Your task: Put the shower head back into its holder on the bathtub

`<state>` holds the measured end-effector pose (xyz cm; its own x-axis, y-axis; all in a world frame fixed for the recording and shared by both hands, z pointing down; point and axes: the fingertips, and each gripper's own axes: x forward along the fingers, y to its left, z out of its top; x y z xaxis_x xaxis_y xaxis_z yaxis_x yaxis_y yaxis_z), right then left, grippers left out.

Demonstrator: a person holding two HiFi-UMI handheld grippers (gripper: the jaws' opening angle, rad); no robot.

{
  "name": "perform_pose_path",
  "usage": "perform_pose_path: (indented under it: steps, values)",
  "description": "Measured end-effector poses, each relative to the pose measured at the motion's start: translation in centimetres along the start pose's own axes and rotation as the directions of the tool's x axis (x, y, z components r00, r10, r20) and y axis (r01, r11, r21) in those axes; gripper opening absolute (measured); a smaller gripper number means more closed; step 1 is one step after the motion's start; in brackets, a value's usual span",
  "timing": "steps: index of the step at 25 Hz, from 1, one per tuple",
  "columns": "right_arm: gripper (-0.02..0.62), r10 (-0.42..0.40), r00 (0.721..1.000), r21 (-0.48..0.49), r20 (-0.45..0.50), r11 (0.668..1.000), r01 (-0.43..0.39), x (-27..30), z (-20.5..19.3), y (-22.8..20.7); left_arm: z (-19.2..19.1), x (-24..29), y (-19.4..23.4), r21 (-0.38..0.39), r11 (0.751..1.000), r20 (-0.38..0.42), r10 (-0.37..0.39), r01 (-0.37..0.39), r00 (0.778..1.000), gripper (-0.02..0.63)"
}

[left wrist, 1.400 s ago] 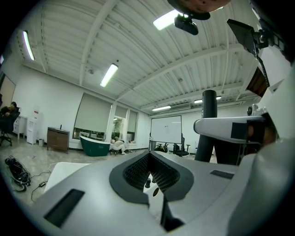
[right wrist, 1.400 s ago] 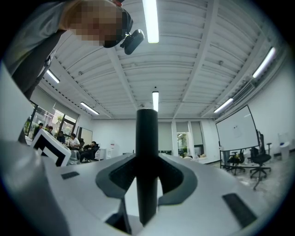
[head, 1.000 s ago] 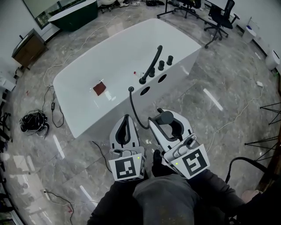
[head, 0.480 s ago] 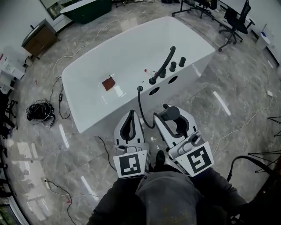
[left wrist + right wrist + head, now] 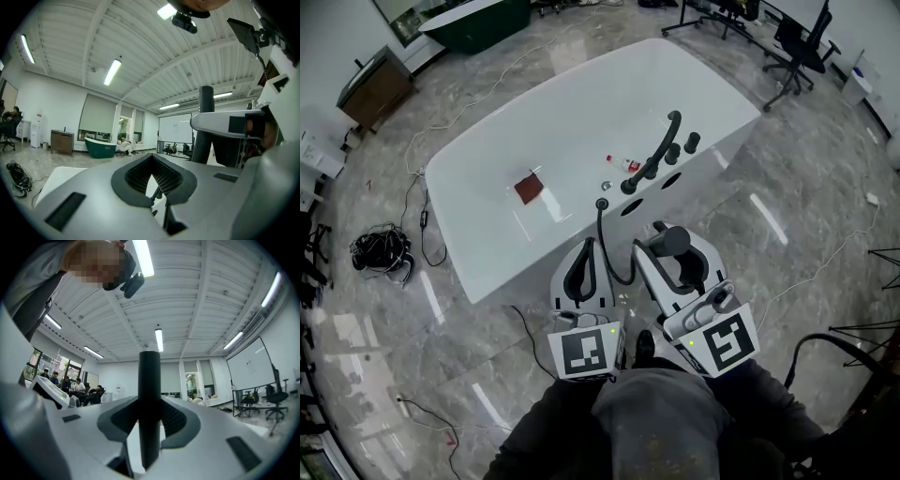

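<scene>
Underfoot, the grey marble floor [image 5: 787, 169] carried the white oval bathtub [image 5: 516, 262], which had drawn nearer to both tools over the last second, so the approach looked under way rather than the seating itself. Nearest the person, the right tool [image 5: 673, 251] was clamped on the black cylindrical handle of the shower head [image 5: 667, 239], held upright between its pads in the right gripper view [image 5: 149, 404]. The left tool [image 5: 587, 251] sat just left of it, jaws closed on nothing. A black flexible hose [image 5: 609, 246] curved from the tub's near rim to the handle, its loop shorter than before. Further right on that rim stood the black curved spout and knobs [image 5: 661, 150]; the shower head was still well apart from them, and which fitting was its holder could not be told.
</scene>
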<state>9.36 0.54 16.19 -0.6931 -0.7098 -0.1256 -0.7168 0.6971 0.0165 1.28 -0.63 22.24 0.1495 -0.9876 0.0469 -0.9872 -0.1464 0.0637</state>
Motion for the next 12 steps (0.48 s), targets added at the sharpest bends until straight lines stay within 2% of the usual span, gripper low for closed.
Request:
perform_pose_path:
  steps: [6,12]
  values:
    - [0.135,0.003,1.0,-0.008,0.0,1.0,-0.003,2.8,0.0,-0.1,-0.4,1.7,1.8,-0.008,1.0,0.003,-0.014,0.014,1.0,0.002]
    - [0.135,0.004,1.0,-0.031,0.026,1.0,-0.003,5.9,2.1,-0.4,0.8,3.9,3.7,-0.028,0.999,0.035,-0.02,0.021,0.999,0.002]
